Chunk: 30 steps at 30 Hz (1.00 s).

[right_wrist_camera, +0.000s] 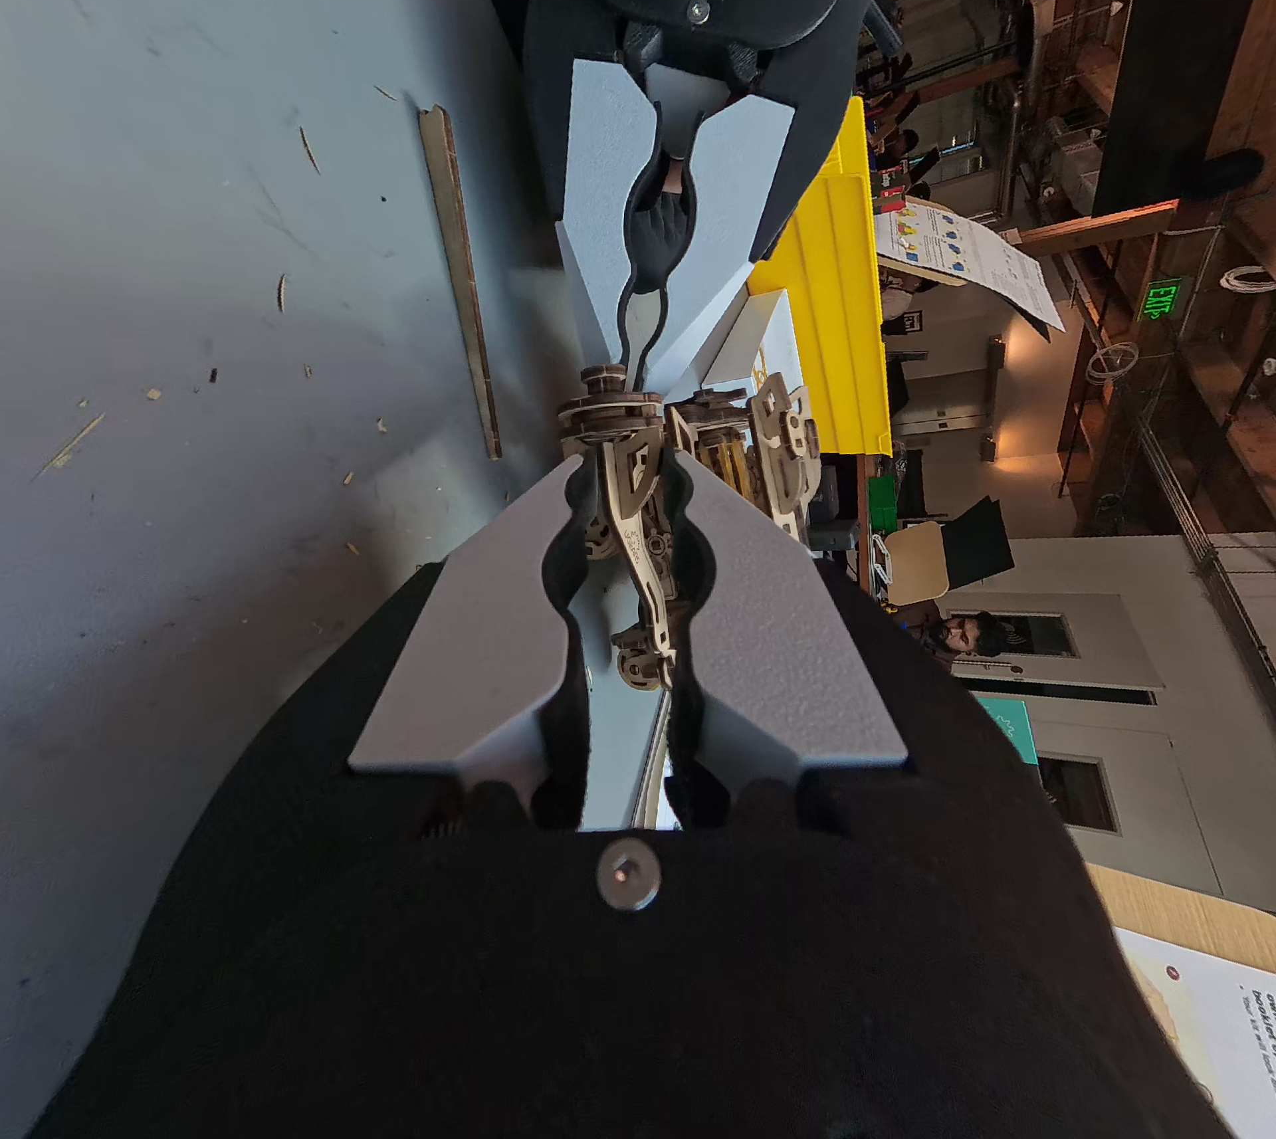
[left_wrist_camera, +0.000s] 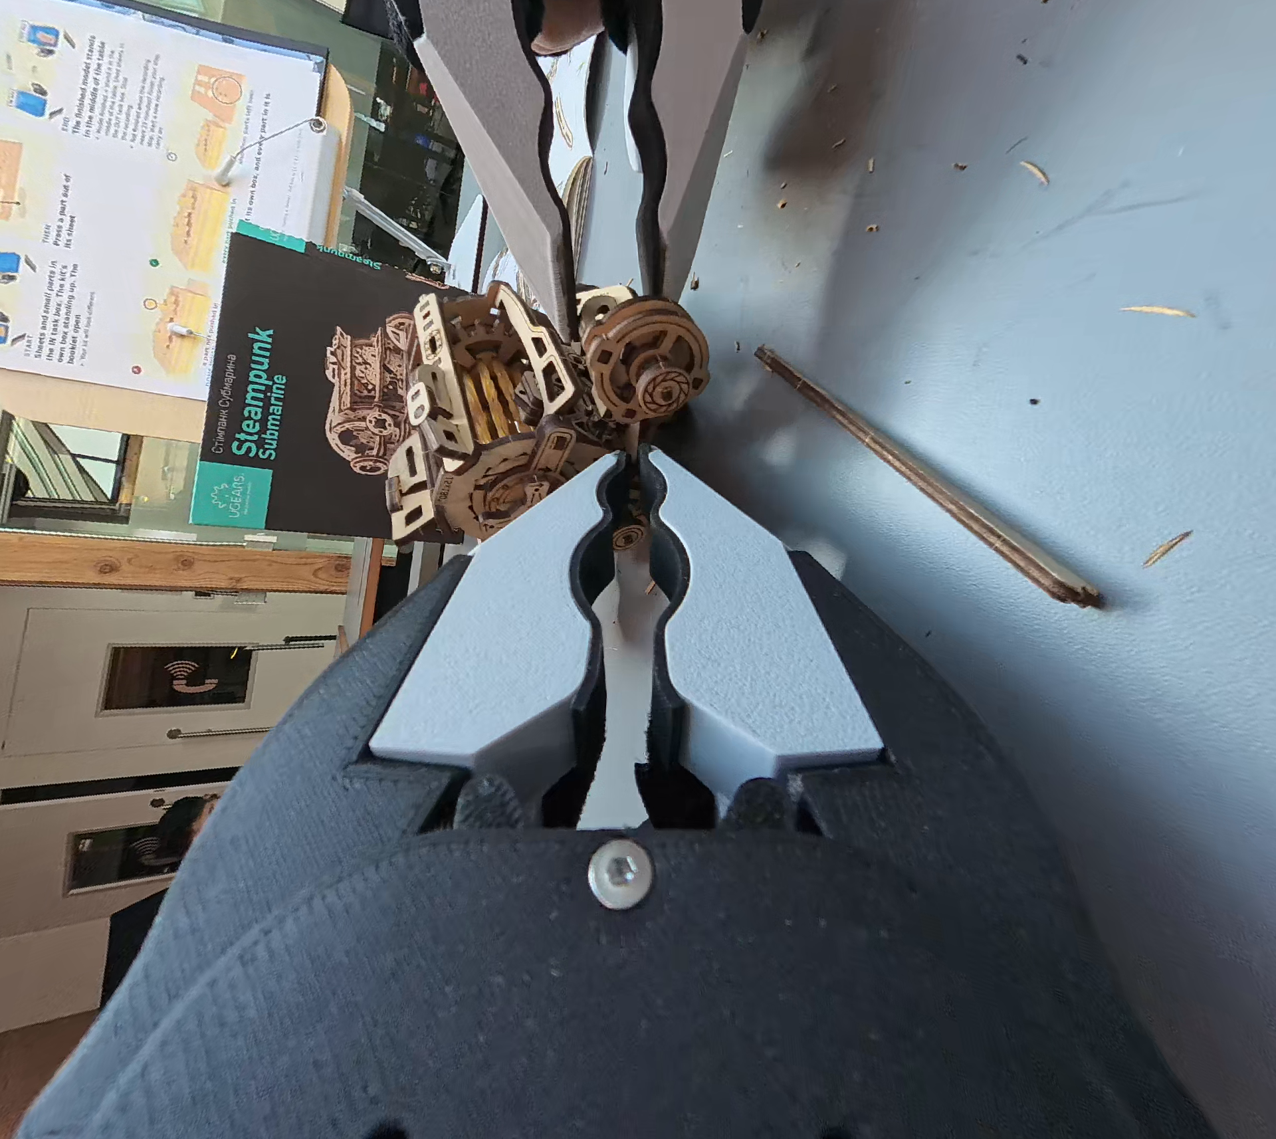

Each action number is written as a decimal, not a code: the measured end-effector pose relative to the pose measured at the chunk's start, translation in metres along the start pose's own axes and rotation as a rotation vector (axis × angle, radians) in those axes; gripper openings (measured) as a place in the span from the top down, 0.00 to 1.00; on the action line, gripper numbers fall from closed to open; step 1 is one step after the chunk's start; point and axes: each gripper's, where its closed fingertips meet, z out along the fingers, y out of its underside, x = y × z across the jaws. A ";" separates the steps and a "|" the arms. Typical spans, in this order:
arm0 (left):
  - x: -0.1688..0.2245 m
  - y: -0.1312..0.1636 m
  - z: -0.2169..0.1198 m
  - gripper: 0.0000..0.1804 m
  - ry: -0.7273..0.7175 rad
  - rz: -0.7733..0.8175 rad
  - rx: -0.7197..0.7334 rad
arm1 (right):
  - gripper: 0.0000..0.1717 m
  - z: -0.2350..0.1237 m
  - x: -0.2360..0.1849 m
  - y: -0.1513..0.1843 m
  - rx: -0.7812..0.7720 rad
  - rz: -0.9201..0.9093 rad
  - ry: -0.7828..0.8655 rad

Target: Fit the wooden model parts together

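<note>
Wooden model (left_wrist_camera: pixel 525 415), mid-tabletop (left_wrist_camera: pixel 1036 139): clamped by right gripper (right_wrist_camera: pixel 625 477) for steadiness; left gripper (left_wrist_camera: pixel 632 457) closed on thin protruding piece.

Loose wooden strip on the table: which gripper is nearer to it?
Left, probably. The strip lies alongside the left gripper; the right gripper, opposite across the wooden model, comes near only the strip's end.

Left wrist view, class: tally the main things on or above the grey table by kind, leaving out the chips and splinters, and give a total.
Grippers: 2 (left, right)
Wooden model: 1
Wooden strip: 1
Kit box: 1
Total: 5
</note>
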 end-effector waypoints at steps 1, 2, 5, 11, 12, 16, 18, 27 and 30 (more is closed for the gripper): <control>-0.001 0.000 0.000 1.00 -0.006 0.001 0.001 | 0.90 0.000 0.000 0.000 0.000 -0.005 0.000; -0.002 0.000 0.000 1.00 -0.012 -0.001 0.001 | 0.90 0.000 0.000 0.001 0.000 -0.008 -0.001; -0.005 -0.001 0.000 0.99 -0.032 0.007 0.004 | 0.90 0.000 -0.001 0.001 0.000 -0.015 -0.008; -0.004 -0.002 0.000 0.98 -0.062 0.089 0.010 | 0.90 -0.001 -0.003 0.001 0.005 -0.013 -0.018; -0.004 -0.003 0.001 0.98 -0.066 0.105 0.013 | 0.90 -0.001 -0.003 0.001 0.008 -0.013 -0.020; -0.006 -0.008 -0.001 0.98 -0.101 0.168 0.041 | 0.90 -0.002 -0.005 -0.001 0.019 -0.011 -0.030; -0.006 -0.011 -0.002 0.98 -0.118 0.208 0.055 | 0.90 -0.003 -0.006 -0.001 0.023 -0.009 -0.033; -0.001 -0.015 -0.002 0.97 -0.134 0.316 0.072 | 0.90 -0.006 -0.008 -0.001 0.041 0.012 -0.053; -0.001 -0.015 0.000 0.96 -0.150 0.358 0.069 | 0.90 -0.007 -0.007 0.000 0.038 0.010 -0.048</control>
